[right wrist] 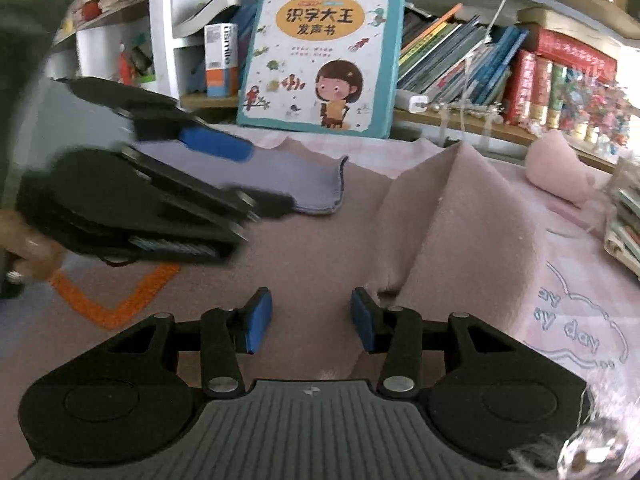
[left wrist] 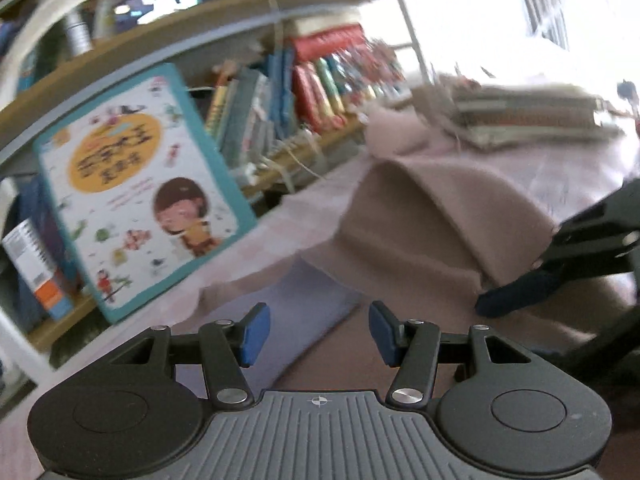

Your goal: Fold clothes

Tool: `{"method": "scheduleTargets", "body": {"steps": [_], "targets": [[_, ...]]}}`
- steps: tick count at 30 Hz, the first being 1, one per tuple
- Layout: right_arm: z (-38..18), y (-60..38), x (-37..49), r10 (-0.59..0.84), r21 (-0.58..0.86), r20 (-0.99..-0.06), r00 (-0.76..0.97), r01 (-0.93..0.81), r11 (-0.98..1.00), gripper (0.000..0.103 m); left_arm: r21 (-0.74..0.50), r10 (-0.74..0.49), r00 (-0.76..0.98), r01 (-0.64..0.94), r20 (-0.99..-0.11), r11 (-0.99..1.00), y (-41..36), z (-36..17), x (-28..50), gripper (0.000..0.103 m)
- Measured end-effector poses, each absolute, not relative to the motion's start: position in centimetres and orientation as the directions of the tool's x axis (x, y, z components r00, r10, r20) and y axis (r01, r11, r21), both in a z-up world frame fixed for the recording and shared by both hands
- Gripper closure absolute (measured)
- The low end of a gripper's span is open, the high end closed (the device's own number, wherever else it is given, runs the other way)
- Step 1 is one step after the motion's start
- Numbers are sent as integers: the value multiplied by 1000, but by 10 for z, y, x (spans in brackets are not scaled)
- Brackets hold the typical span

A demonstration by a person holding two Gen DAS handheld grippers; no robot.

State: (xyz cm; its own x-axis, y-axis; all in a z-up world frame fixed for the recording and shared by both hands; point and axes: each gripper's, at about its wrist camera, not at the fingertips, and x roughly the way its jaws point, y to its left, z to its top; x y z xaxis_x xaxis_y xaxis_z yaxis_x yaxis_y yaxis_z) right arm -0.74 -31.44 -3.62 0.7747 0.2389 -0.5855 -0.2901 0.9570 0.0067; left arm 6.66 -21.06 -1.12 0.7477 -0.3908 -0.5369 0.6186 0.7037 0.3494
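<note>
A mauve garment (right wrist: 320, 248) lies spread on the bed, with an orange chevron mark (right wrist: 116, 300) near its left part. Its right side stands up in a raised fold (right wrist: 452, 208), also seen in the left wrist view as a fold (left wrist: 440, 216). My right gripper (right wrist: 312, 322) is open just above the garment, its right finger beside the foot of the fold. My left gripper (left wrist: 319, 334) is open over the garment and a folded lavender cloth (left wrist: 304, 312). Each gripper shows in the other's view: the left gripper (right wrist: 248, 174) at left, blurred, and the right gripper (left wrist: 532, 276) at right.
A pink bed sheet (right wrist: 580, 320) with printed lettering covers the bed. A teal picture book (right wrist: 324, 52) leans against a low bookshelf (right wrist: 480, 120) full of books. A pink plush toy (right wrist: 560, 168) and a stack of books (right wrist: 628, 220) sit at right. A hand (right wrist: 28, 252) holds the left gripper.
</note>
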Motion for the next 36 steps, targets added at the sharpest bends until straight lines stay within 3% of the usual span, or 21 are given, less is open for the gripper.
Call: {"method": "scheduleTargets", "body": {"steps": [5, 10, 12, 14, 17, 24, 30, 36], "targets": [[-37, -316, -8, 240, 17, -583, 776, -284, 959, 61, 391, -366, 743, 627, -560, 674, -228, -26, 76, 67], [-36, -315, -9, 240, 17, -582, 776, -284, 959, 61, 427, -351, 754, 621, -555, 657, -241, -34, 83, 75], [-36, -315, -11, 239, 16, -582, 777, -283, 959, 61, 434, -347, 756, 618, -555, 655, -244, -36, 86, 89], [-36, -315, -11, 239, 15, -582, 777, -283, 959, 61, 445, -343, 757, 619, -555, 647, -243, -37, 88, 97], [-36, -316, -11, 240, 16, -581, 778, -283, 959, 61, 464, -326, 791, 580, -518, 669, -231, -31, 94, 98], [-36, -316, -11, 239, 14, -582, 778, -284, 959, 61, 303, -294, 871, 425, -393, 853, -122, 44, 97, 97], [-36, -316, -11, 238, 13, -582, 777, -285, 959, 61, 251, -63, 935, 158, -350, 955, 4, 79, 94, 97], [-36, -315, -9, 237, 12, -584, 777, -283, 959, 60, 262, 129, 933, -39, -335, 964, 70, 79, 81, 97]]}}
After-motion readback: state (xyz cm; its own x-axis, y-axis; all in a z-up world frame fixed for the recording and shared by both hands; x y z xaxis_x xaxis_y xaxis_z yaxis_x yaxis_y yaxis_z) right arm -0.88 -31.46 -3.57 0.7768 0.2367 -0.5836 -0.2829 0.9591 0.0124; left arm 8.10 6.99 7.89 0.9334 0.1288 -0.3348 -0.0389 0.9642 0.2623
